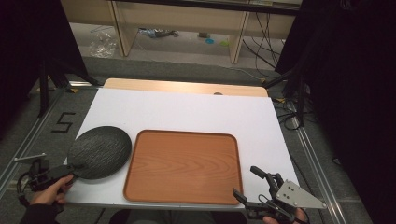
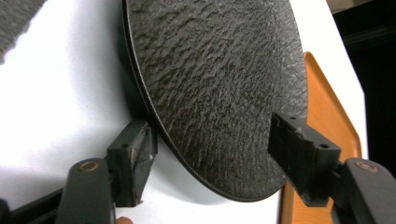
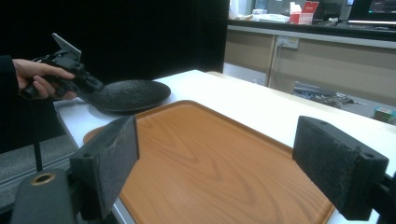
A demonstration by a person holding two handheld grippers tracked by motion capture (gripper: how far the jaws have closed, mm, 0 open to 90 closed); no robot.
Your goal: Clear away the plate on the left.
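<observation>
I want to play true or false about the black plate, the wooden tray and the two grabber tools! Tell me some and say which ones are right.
1. The black plate sits to the left of the wooden tray in the high view. True.
2. The black plate lies inside the tray. False: it is on the white table top, beside the tray.
3. The left gripper is at the plate's near edge, with that edge between its jaws. True.
4. The right gripper holds the tray. False: its jaws stand wide open with nothing between them.
5. The tray is full of food. False: it has nothing in it.
</observation>
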